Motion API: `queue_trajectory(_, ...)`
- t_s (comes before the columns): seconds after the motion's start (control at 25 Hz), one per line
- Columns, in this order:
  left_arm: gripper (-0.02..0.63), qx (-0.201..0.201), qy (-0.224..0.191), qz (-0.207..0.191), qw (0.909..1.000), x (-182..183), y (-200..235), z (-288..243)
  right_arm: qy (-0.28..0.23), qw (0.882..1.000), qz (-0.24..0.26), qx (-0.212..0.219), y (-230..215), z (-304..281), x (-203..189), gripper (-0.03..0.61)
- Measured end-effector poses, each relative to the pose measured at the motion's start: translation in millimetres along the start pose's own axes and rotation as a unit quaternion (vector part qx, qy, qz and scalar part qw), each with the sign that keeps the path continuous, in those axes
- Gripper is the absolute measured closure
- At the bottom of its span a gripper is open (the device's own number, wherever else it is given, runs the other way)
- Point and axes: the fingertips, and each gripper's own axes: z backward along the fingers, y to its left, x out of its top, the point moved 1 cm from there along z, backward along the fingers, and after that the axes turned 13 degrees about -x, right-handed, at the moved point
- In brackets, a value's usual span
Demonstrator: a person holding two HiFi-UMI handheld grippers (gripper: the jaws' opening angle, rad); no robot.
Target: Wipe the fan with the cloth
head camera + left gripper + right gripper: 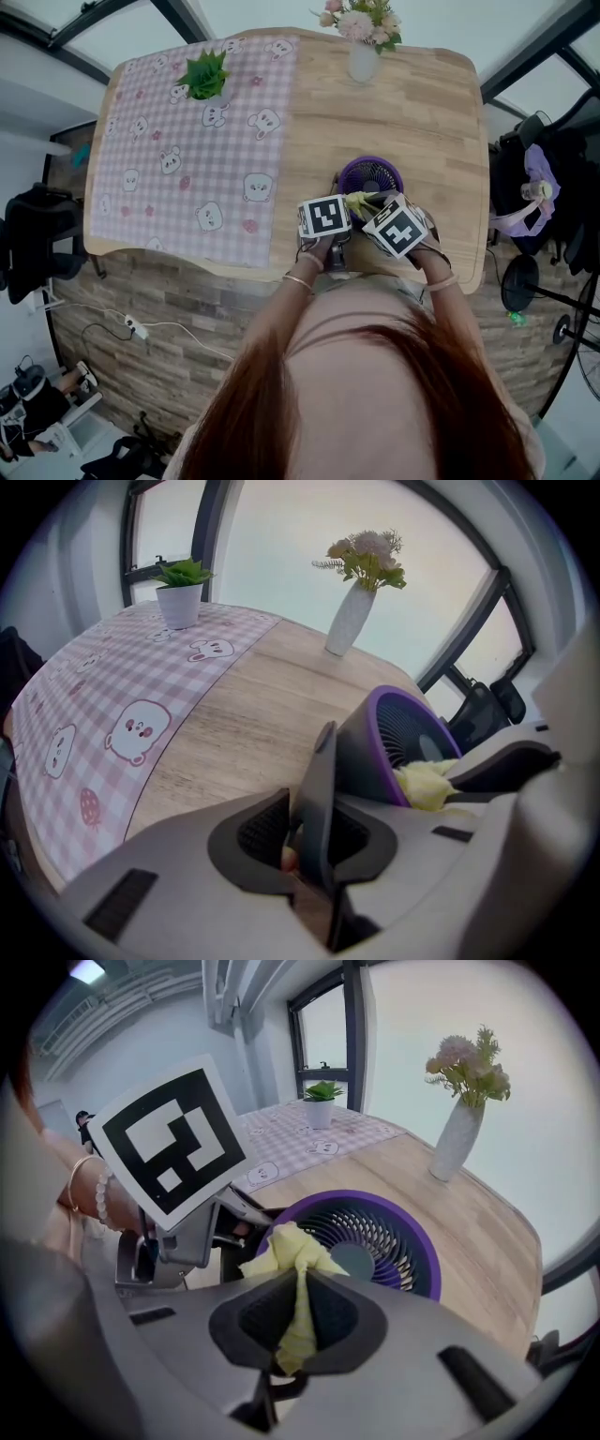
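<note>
A small purple fan point(369, 174) stands on the wooden table point(441, 122) near its front edge, grille tilted upward. My left gripper point(317, 810) is shut on the fan's dark upright stand point(321, 761), just behind the housing point(375, 752). My right gripper point(298, 1312) is shut on a crumpled yellow cloth point(292, 1252). The cloth's free end rests on the near left part of the grille point(375, 1237). In the head view both marker cubes point(324, 217) sit side by side over the fan's near side, with the cloth point(359, 201) showing between them.
A pink checked tablecloth point(187, 150) covers the table's left half, with a potted green plant point(206, 77) at its far end. A white vase of flowers point(363, 56) stands at the far edge behind the fan. A dark chair point(33, 234) is left of the table.
</note>
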Motion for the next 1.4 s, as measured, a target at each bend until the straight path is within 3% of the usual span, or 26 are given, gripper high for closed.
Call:
queue_trajectory(0.4, 0.546, 0.024, -0.015, 0.009, 0.9996, -3, -1, 1, 0.028, 0.998, 0.028, 0.039, -2, 0, -7, 0.554)
queue_trajectory(0.8, 0.558, 0.030, -0.006, -0.028, 0.9992, -2, -2, 0, 0.054, 0.996, 0.015, 0.065, -11, 2, -16, 0.554)
queue_trajectory(1.4, 0.566, 0.034, 0.004, -0.050, 0.9981, -1, 0, 1, 0.063, 0.998, 0.000, 0.020, -25, 7, -18, 0.552)
